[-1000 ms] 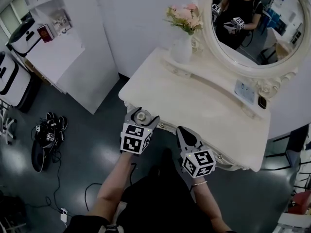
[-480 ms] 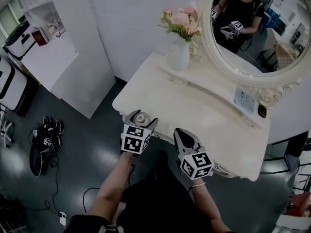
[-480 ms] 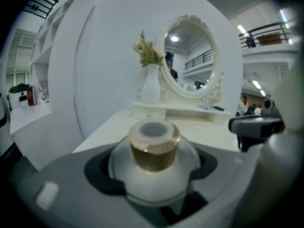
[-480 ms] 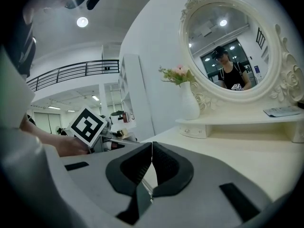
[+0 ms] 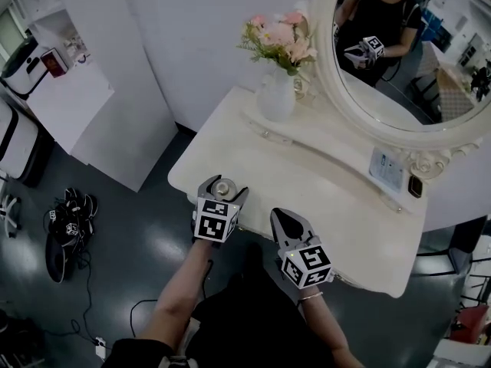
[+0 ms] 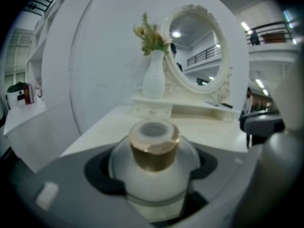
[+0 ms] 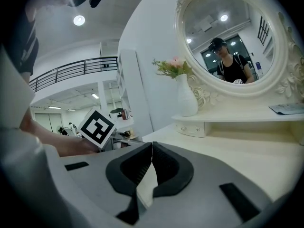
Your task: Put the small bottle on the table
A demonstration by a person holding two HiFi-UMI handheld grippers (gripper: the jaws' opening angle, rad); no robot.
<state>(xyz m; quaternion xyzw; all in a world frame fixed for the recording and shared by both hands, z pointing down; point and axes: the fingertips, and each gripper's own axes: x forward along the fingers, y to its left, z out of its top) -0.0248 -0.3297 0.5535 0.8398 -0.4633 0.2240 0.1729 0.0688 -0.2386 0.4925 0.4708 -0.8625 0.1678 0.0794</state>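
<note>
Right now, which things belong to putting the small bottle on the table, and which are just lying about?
For the job: small bottle, left gripper shut on it, table.
Just lying about: vase of flowers, mirror, card, right gripper (shut, empty).

White vase (image 5: 276, 98) of pink flowers (image 5: 280, 35) just beside an ornate oval mirror (image 5: 414, 79)

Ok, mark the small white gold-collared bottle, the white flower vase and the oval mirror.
Small white gold-collared bottle (image 6: 152, 182): left gripper view, on its round body.
White flower vase (image 5: 276, 102): head view, on its belly.
Oval white-framed mirror (image 5: 430, 75): head view, on the glass.
</note>
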